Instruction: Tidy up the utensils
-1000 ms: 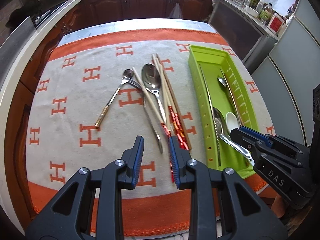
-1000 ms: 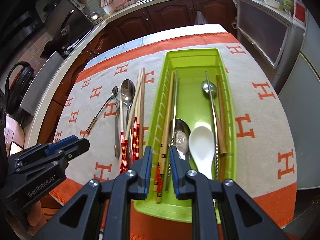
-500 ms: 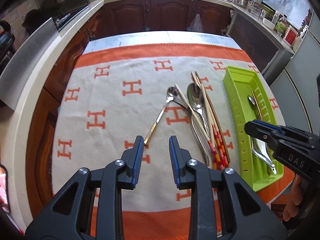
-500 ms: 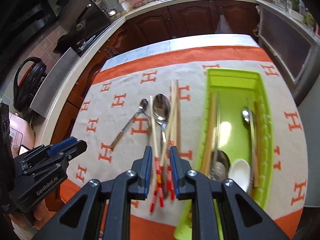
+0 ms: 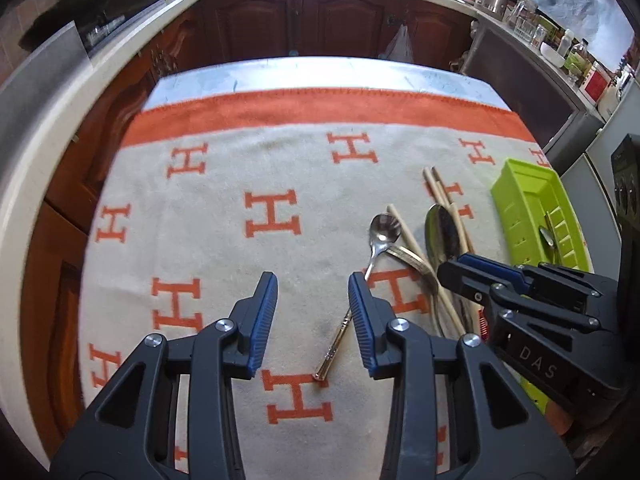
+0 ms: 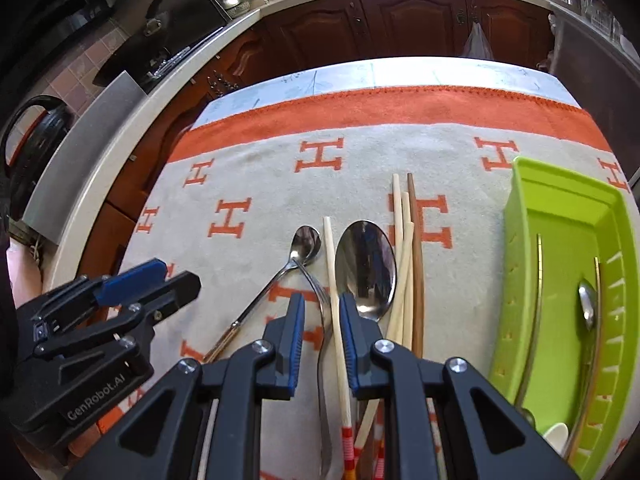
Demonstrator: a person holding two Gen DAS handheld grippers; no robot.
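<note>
My left tongs (image 5: 313,296) marked "GenRobot.AI" parted, empty, left of green tray (image 6: 560,216), my right tongs (image 6: 322,320) marked "DAS" gaping around a chopstick (image 6: 334,292), not gripping

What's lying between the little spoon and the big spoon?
One pale chopstick lies between the little spoon and the big spoon, clearest in the right wrist view.

Right gripper (image 6: 321,322) open, straddling pale chopstick (image 6: 335,312)
</note>
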